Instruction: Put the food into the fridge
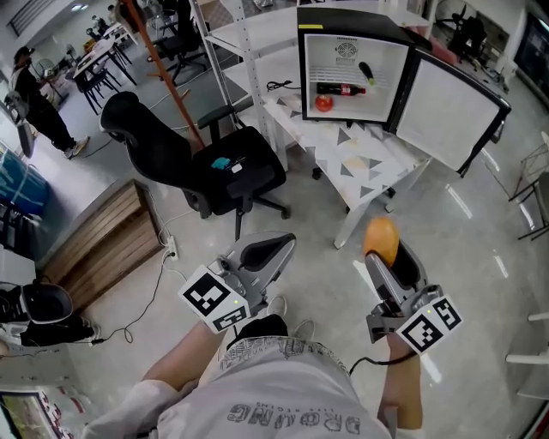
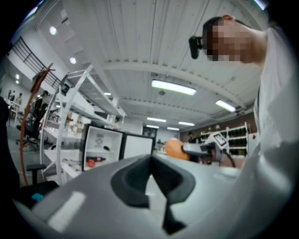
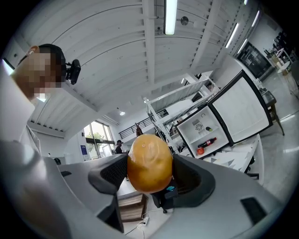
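My right gripper (image 1: 383,259) clamps an orange fruit (image 1: 382,238) at lower right of the head view; my left gripper (image 1: 268,250) is closed, empty. The open fridge (image 1: 352,21), upper centre, well apart, already holds a bottle (image 1: 340,88) and a red fruit (image 1: 323,103). Carrying and placing remain, I judge.

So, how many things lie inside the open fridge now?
3: a red round fruit low on the left, a dark bottle lying beside it, and a small dark item higher up. Others may be hidden.
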The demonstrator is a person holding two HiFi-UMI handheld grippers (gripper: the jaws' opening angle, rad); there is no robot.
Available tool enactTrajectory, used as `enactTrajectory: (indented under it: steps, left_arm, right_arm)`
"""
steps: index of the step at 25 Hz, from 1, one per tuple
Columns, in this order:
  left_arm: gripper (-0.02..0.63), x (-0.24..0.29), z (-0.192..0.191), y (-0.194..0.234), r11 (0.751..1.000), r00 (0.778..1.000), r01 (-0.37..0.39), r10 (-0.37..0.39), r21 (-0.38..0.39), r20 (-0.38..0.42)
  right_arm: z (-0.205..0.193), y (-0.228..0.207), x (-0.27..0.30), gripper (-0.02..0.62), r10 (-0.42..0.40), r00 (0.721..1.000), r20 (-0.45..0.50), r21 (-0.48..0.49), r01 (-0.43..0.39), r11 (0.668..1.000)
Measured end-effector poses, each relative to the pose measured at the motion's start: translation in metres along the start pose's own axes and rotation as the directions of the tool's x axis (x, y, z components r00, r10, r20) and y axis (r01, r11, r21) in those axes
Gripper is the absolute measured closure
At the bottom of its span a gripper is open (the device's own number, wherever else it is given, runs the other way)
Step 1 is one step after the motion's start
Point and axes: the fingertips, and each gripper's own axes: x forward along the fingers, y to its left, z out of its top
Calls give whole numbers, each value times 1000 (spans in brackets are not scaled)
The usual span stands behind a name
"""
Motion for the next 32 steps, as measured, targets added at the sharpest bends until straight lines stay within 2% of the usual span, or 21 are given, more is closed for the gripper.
enactTrajectory:
  steps: [10, 16, 32]
  left_arm:
    - [600, 17, -7, 11, 1000, 1000, -19, 19, -8, -1]
    - [600, 36, -14, 34, 999, 1000, -26, 26, -18, 3]
    - [600, 89, -23, 136, 998, 999, -37, 37, -58, -9]
  right_arm:
    - [1, -19, 10, 308, 14, 1000, -19, -1, -14, 1000]
    - [6, -39, 29, 308, 11, 1000, -24, -20, -12, 1000]
    - [13, -103, 124, 308, -18, 999, -48, 2, 18, 1000]
